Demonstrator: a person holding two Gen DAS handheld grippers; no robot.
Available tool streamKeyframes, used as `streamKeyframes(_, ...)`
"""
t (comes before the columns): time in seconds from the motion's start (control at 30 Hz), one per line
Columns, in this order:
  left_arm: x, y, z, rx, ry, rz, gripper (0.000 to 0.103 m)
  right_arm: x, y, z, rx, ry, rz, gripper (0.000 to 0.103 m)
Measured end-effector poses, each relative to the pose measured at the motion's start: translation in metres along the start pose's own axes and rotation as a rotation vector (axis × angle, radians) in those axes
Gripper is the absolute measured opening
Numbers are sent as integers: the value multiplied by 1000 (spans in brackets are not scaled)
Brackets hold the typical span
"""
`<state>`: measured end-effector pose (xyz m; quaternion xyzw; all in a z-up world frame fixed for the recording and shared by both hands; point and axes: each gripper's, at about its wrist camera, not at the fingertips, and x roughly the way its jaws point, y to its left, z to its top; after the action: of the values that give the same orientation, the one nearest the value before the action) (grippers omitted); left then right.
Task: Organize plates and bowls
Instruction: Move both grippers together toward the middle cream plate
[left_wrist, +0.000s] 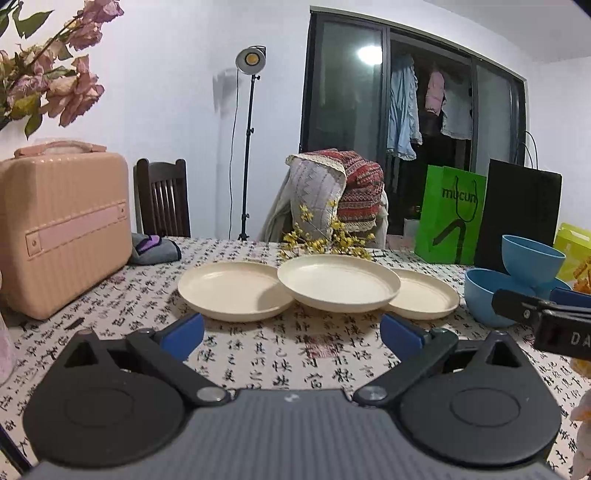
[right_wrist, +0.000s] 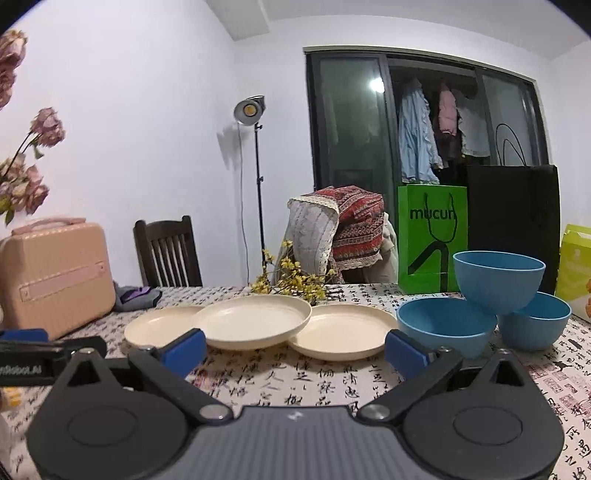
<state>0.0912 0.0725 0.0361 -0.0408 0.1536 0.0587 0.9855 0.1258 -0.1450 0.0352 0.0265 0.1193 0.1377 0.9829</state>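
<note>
Three cream plates lie in a row on the calligraphy tablecloth: a left plate (left_wrist: 231, 290) (right_wrist: 159, 326), a middle plate (left_wrist: 338, 282) (right_wrist: 253, 319) resting on the edges of both neighbours, and a right plate (left_wrist: 424, 295) (right_wrist: 343, 330). To their right are three blue bowls: two on the table (right_wrist: 445, 325) (right_wrist: 535, 319) and one (right_wrist: 498, 273) (left_wrist: 532, 258) perched on top of them. My left gripper (left_wrist: 291, 330) is open in front of the plates, holding nothing. My right gripper (right_wrist: 295, 350) is open too, short of the right plate and the nearest bowl.
A pink case (left_wrist: 62, 225) stands at the table's left, with dried roses (left_wrist: 55, 74) above it. Yellow flower sprigs (left_wrist: 325, 240) lie behind the plates. Green (right_wrist: 430, 236), black (right_wrist: 513, 221) and yellow-green (right_wrist: 576, 269) bags stand at the back right. Chairs (right_wrist: 168, 251) are behind the table.
</note>
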Motion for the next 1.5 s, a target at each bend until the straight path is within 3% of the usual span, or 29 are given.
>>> streamKeyframes(0.4,11,6,20,-3,-17,24,103,34,-10,19,93,50,17,103)
streamKeyframes(1.07,35,15,47,-30,-31,77,103,66,6,49,80,24,14,103)
streamKeyframes(1.5,67,30,61,-84,26,115,103,103,9,55,87,78,25,103)
